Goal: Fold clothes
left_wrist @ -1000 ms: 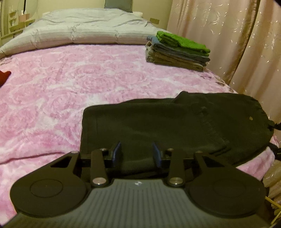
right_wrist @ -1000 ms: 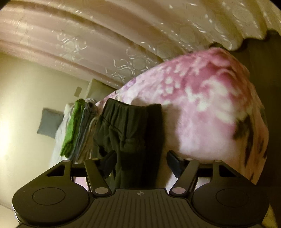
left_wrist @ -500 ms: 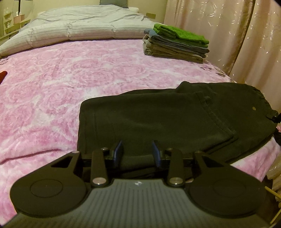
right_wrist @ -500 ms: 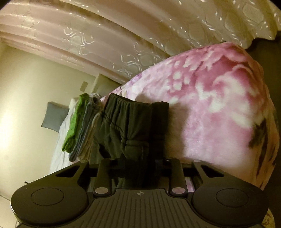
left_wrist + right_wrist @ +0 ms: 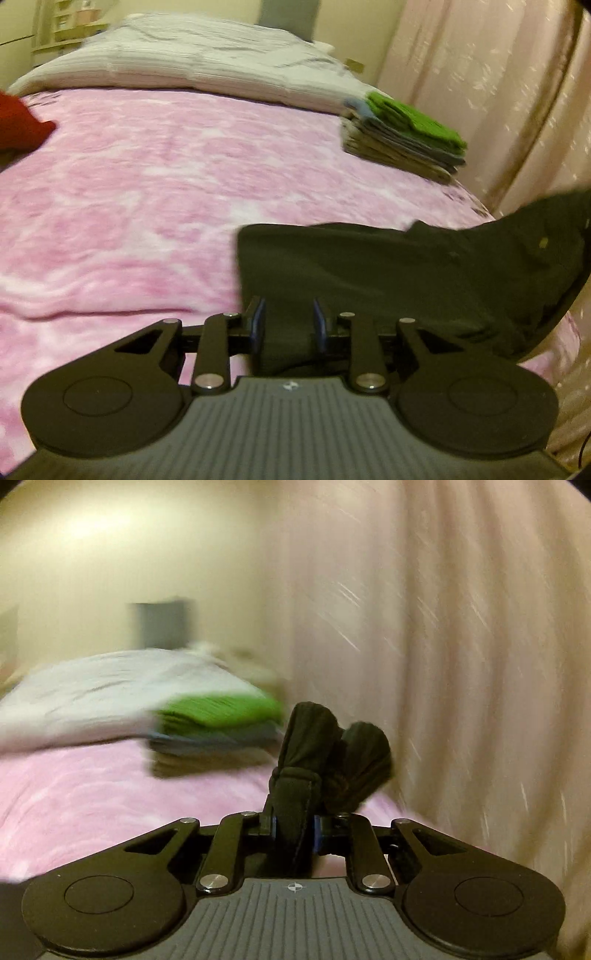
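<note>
Pink flowered bedding covers the bed that serves as the work surface, with pale curtains along its right side. Nearest, the left tongs are narrowing over the near edge of the dark trousers; cloth lies between the blue pads, though whether they press on it yet I cannot tell. The trousers lie folded on the near right part of the bed, and their right end rises off the bedding. In the right wrist view the right tongs are closing tight on a bunched band of that dark cloth, probably the waistband, which stands up in two soft lumps past the pads. The garment looks light, limp and thick, so it should drape and sag unless both ends are held; a seam or a band gives the surest hold. Farther off on the right sits a stack of folded clothes, a green piece on top. A red cloth lies at the far left, a grey quilt beyond.
</note>
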Available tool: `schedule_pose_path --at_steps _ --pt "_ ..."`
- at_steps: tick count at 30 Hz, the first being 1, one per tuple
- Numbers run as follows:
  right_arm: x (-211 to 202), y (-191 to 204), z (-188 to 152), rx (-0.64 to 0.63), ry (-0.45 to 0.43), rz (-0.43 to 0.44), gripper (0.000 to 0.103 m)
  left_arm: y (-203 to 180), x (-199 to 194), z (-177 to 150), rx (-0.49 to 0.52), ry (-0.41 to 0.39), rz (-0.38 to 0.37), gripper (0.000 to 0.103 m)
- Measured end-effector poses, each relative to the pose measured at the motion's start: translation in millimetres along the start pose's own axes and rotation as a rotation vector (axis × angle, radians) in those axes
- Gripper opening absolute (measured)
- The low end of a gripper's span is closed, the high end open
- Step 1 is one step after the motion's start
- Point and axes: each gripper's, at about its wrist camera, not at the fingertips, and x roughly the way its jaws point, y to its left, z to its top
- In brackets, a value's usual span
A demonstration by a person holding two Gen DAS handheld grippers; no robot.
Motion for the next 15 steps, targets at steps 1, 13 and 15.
schedule_pose_path --at_steps 1,13,15 --pt "-10 28 5 -0.095 -0.053 0.038 0.016 11 -5 -1 -0.033 0.004 0.004 0.023" --pt "-80 252 -155 -0.919 -0.046 0.491 0.019 89 -35 -35 -0.249 0.109 0.029 0.023" --pt "-80 252 -156 -0.91 -0.071 0.48 0.016 92 -37 -39 -0.252 0.112 0.019 0.023"
